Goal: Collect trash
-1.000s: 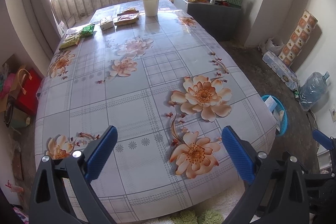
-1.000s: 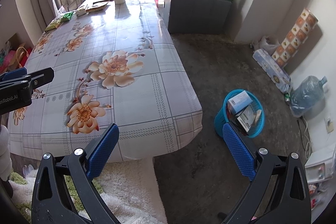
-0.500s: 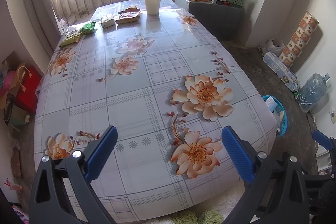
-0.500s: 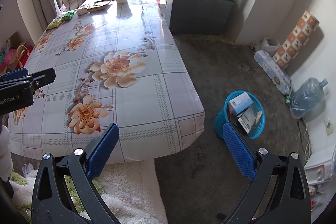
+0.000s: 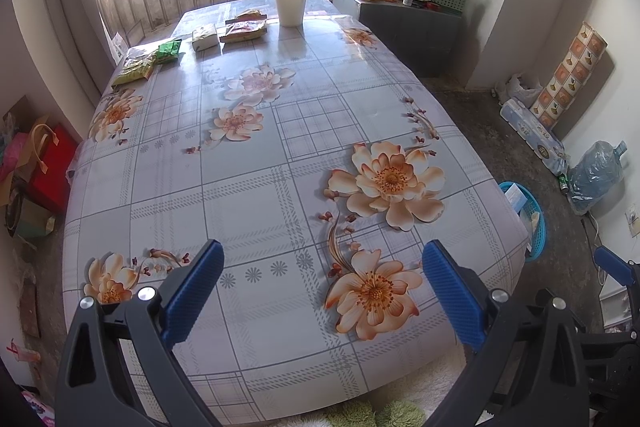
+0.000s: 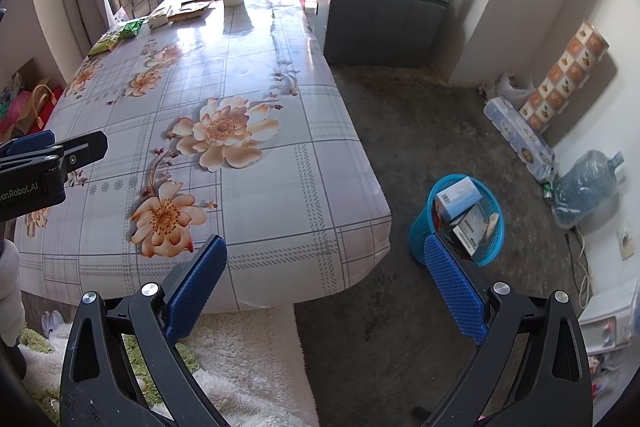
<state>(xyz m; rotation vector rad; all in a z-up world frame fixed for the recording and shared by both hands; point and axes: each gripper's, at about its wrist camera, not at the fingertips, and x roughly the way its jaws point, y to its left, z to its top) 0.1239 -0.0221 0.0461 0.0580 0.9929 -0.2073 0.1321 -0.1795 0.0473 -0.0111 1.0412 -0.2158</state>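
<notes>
Your left claw (image 5: 322, 291) hung wide apart over the near end of the long surface (image 5: 248, 195) with its glossy grey checked cloth printed with peach flowers, gripping nothing. Your right claw (image 6: 326, 279) was spread just as wide and just as empty, poised off the near right corner, above the grey floor and the shaggy white rug (image 6: 248, 359).

The trash sat way up at the far end by the window bars. You had a white paper cup (image 5: 291, 6) standing upright, and just left of it an orange-and-red snack packet (image 5: 244, 28) lying flat. Beside that lay a small white wrapped packet (image 5: 205, 39), then a crinkled green foil wrapper (image 5: 169, 51), then a yellow-green snack bag (image 5: 134, 70) right at the left edge. All 5 were well apart from both claws.

Down on the floor, off the right side of the surface, stood a round blue plastic mesh basket (image 6: 420, 227). It held 2 cardboard boxes, a pale blue one (image 6: 458, 198) leaning over a white one (image 6: 472, 227). In the right wrist view, your right claw's outer pad overlapped the basket's near rim.
</notes>
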